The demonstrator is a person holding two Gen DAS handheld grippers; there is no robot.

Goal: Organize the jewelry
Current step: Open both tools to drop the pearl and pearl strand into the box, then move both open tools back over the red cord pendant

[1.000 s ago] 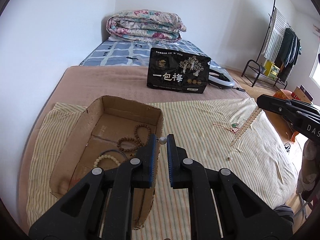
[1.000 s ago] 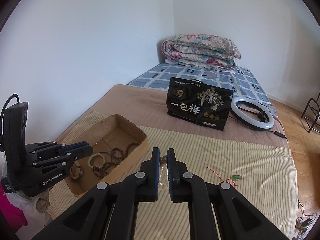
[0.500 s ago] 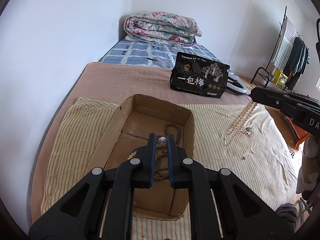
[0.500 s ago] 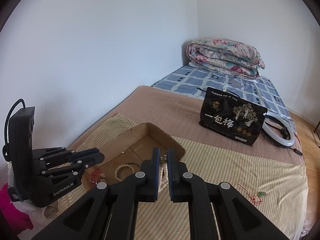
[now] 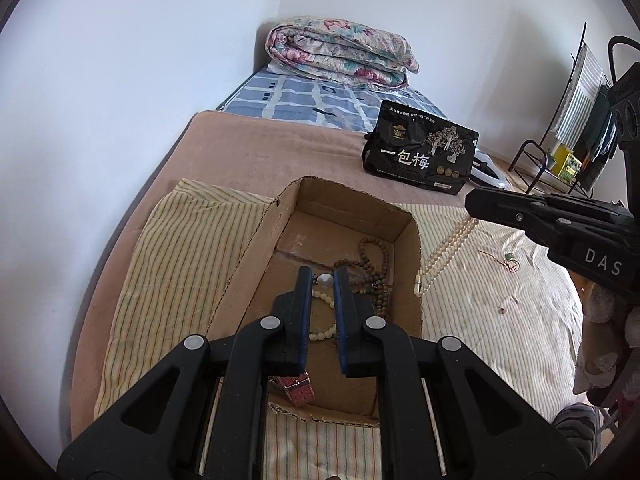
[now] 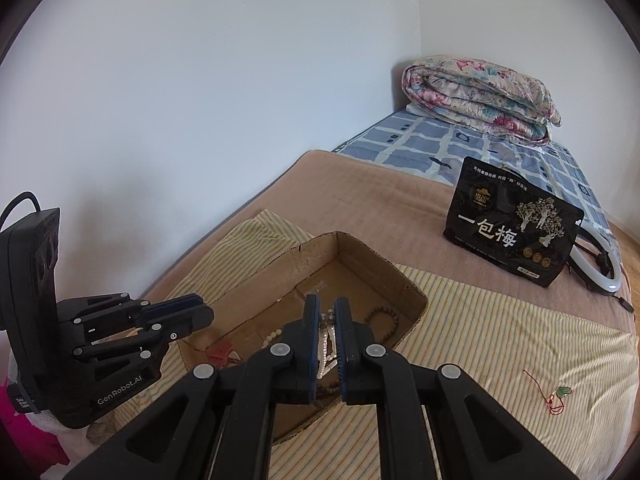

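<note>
My left gripper (image 5: 324, 276) is shut on a small pearl piece (image 5: 325, 280), held over the open cardboard box (image 5: 344, 189). In the box lie brown bead strings (image 5: 376, 252), a white bead bracelet (image 5: 322, 335) and a red strap (image 5: 298, 386). My right gripper (image 6: 326, 310) is shut on a white pearl necklace (image 6: 325, 346), which hangs from its tips above the box's (image 6: 360, 242) near right side. In the left wrist view the necklace (image 5: 444, 252) dangles from the right gripper (image 5: 474, 204) just outside the box's right wall. The left gripper (image 6: 198, 308) shows at the box's left.
A red cord with a green pendant (image 6: 560, 394) and a tiny loose piece (image 5: 502, 310) lie on the striped cloth (image 5: 180, 260). Farther back on the bed stand a black snack bag (image 5: 420, 152), a ring light (image 6: 600, 276) and a folded quilt (image 5: 340, 52). A clothes rack (image 5: 576, 120) stands at far right.
Both grippers have moved left: the left one from beside the box to over its inside, the right one with the hanging necklace from mid-cloth to the box's right edge. Both grips are unchanged.
</note>
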